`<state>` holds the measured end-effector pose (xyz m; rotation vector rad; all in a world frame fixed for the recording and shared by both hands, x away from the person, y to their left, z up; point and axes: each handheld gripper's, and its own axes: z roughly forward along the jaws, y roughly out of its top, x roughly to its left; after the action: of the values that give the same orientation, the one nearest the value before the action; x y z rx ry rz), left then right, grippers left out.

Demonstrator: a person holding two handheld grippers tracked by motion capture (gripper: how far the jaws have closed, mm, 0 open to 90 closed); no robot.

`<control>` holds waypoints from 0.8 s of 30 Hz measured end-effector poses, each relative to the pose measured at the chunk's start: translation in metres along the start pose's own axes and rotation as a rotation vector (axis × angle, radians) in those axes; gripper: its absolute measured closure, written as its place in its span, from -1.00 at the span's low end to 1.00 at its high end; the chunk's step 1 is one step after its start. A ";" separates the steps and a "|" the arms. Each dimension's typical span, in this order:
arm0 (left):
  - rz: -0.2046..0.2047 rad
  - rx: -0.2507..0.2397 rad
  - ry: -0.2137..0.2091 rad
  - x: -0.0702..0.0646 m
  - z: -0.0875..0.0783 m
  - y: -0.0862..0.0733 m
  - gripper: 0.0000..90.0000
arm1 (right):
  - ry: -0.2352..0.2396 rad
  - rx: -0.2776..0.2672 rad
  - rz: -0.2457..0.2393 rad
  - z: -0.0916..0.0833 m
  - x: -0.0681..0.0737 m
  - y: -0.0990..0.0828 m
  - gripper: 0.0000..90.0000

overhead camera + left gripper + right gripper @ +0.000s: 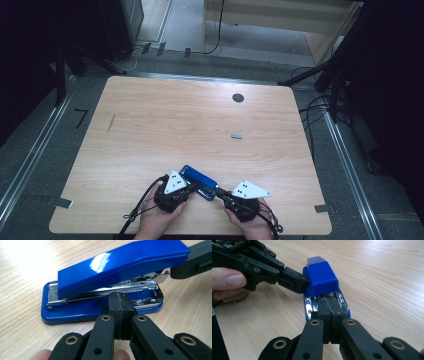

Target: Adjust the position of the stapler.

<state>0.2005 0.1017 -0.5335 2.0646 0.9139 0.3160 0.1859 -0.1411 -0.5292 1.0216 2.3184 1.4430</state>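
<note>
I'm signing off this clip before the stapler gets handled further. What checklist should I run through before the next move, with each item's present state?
1. Blue stapler resting flat on the table: ok, its base sits on the wood.
2. Left gripper shut, tips at the stapler's long side: ok; jaws together, nothing between them.
3. Right gripper shut, tips at the stapler's end: ok; jaws together.
4. Firm contact of either tip with the stapler: cannot tell; both look pressed against it, but no gap or pressure is readable.
5. Stapler arm raised off its base: ok, tilted up.
6. Small grey piece lies apart, mid-table: ok.
</note>
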 end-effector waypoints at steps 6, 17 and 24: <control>0.001 0.000 -0.001 0.000 0.000 0.000 1.00 | -0.002 -0.018 0.004 -0.002 -0.001 0.003 1.00; 0.003 0.000 0.001 0.000 0.000 0.000 1.00 | 0.003 -0.045 0.013 -0.003 0.000 0.008 1.00; 0.007 0.002 0.002 0.000 0.000 0.000 1.00 | -0.012 -0.079 -0.008 -0.004 0.005 0.015 1.00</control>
<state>0.2002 0.1014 -0.5334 2.0700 0.9086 0.3204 0.1864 -0.1369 -0.5135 0.9962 2.2354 1.5079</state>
